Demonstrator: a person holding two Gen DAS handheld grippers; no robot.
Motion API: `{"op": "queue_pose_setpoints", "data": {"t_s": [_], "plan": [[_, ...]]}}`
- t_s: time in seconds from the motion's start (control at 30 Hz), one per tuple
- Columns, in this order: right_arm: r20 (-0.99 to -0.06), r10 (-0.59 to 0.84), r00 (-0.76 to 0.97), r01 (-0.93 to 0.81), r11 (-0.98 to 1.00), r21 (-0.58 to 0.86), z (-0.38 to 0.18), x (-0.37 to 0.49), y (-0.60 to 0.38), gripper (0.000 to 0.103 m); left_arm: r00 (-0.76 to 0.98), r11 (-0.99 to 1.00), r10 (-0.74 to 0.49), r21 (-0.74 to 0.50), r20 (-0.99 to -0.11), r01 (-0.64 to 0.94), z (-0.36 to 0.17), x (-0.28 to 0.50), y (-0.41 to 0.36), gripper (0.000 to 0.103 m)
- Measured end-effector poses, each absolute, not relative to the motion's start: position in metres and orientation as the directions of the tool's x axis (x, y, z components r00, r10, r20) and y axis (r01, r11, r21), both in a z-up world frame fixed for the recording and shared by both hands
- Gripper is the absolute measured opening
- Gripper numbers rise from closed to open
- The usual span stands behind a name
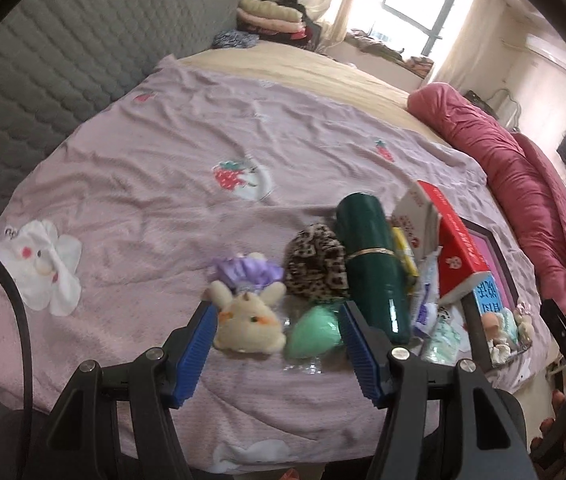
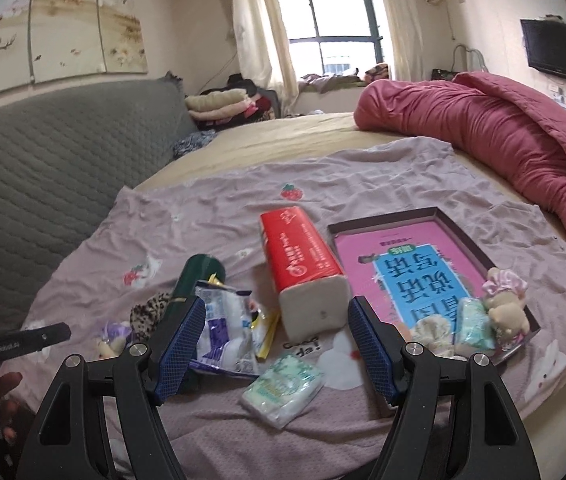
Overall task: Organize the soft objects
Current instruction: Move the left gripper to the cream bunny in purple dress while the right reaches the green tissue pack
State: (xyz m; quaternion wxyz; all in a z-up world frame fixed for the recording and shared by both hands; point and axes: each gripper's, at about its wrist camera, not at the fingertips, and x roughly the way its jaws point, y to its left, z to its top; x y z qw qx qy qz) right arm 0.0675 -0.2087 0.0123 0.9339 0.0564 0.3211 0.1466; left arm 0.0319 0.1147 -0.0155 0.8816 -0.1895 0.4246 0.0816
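Both claws hang open and empty over the bed, so this looks like the approach before a pick. The left claw (image 1: 279, 334) frames a cream plush toy (image 1: 249, 326) and a mint-green soft piece (image 1: 311, 332) lying on the pink sheet (image 1: 143, 184); neither blue pad touches them. The right claw (image 2: 277, 338) hovers near the middle of the clutter, with a small green tissue pack (image 2: 283, 390) just below it and the open tray (image 2: 435, 216) to its right.

The tray seems to be the collecting place: it already holds a tan plush with a pink frill (image 2: 505, 308), a second tissue pack (image 2: 473, 326) and a pale fluffy piece beside it, resting on a pink and blue book (image 2: 415, 276).

Next, I judge, the left claw should drop lower, centre on one toy only, and close gently; the two soft things lie close together, so the pads could catch both.

Counted on the sheet outside the tray:
- two plush toys, the cream one and a smaller one with a purple frill (image 1: 245, 276)
- one leopard-print scrunchie (image 1: 317, 268)
- one mint-green piece
- one tissue pack
- one dark green bottle (image 1: 375, 268)
- one red tissue block (image 2: 303, 256)
- a few crinkled wrappers (image 2: 223, 320), number unclear
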Motion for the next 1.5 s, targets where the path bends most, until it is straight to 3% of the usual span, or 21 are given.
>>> {"op": "queue_pose_setpoints", "data": {"t_s": [0.7,1.5], "plan": [[-0.73,0.279,0.624,-0.216,0.959,0.183,-0.041,0.089,-0.194,0.075,0.548,0.916,-0.029,-0.242,-0.836,-0.32,-0.067,0.055,0.115,0.063],[-0.879,0.263,0.397,-0.137,0.964,0.226,-0.114,0.123,-0.173,0.075,0.531,0.908,-0.009,-0.229,-0.848,-0.351,-0.084,0.07,0.121,0.063]]}}
